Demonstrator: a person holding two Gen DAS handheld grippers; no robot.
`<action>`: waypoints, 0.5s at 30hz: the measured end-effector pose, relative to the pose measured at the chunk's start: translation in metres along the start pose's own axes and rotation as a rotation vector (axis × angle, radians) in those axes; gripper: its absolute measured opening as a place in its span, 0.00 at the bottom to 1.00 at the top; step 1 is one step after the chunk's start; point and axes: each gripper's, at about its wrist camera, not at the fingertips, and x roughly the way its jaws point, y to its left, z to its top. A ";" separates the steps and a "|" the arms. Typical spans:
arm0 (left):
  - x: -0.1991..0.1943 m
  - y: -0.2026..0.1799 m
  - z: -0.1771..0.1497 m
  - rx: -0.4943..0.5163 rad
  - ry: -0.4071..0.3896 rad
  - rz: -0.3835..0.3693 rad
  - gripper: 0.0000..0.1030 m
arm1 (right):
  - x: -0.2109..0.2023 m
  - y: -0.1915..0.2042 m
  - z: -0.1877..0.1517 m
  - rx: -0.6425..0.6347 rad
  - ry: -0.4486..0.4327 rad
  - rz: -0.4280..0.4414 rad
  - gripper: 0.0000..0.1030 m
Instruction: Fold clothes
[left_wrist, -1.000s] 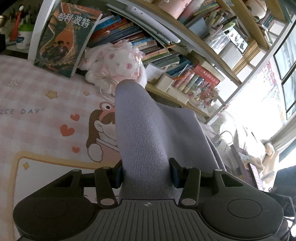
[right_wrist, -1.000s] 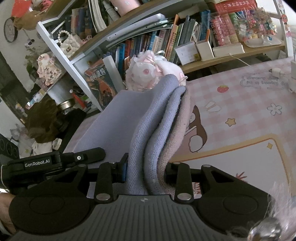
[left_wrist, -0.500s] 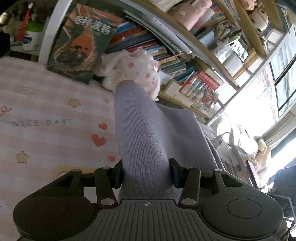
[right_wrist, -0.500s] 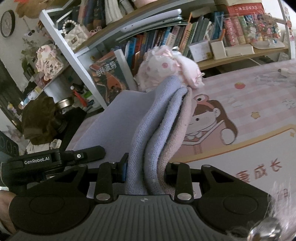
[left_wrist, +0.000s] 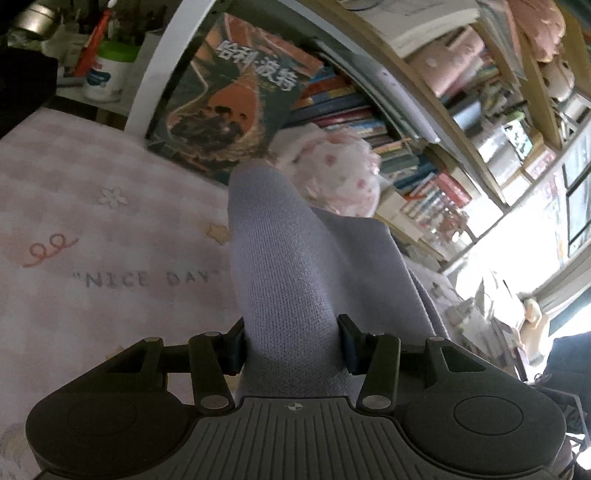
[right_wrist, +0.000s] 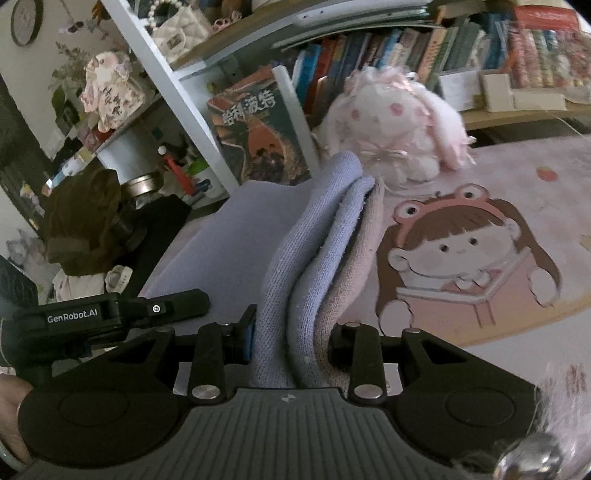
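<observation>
A lavender knit garment (left_wrist: 295, 280) is held up between both grippers above a pink printed mat (left_wrist: 92, 240). My left gripper (left_wrist: 291, 343) is shut on a thick fold of it. My right gripper (right_wrist: 291, 339) is shut on several bunched layers of the same garment (right_wrist: 314, 251), lavender outside and pinkish inside. The cloth stretches flat to the left in the right wrist view (right_wrist: 229, 236), towards the other gripper's black body (right_wrist: 110, 317). The fingertips are hidden by the cloth.
A pink plush toy (right_wrist: 395, 122) and a leaning book (right_wrist: 258, 133) stand at the mat's far edge, in front of a bookshelf (right_wrist: 443, 55). The mat shows a cartoon girl (right_wrist: 465, 258). A dark cluttered side table (right_wrist: 110, 221) is at the left.
Both grippers have carried the garment leftwards over the mat; the cartoon girl and plush have shifted right in the views. Both grips stay shut on the cloth.
</observation>
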 end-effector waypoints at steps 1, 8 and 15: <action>0.005 0.004 0.004 -0.004 0.001 0.002 0.46 | 0.007 0.000 0.003 -0.005 0.003 -0.001 0.30; 0.046 0.024 0.025 -0.019 0.012 0.026 0.46 | 0.058 -0.016 0.029 -0.024 0.036 -0.008 0.30; 0.084 0.036 0.033 -0.043 0.006 0.070 0.46 | 0.099 -0.044 0.047 -0.017 0.066 0.000 0.30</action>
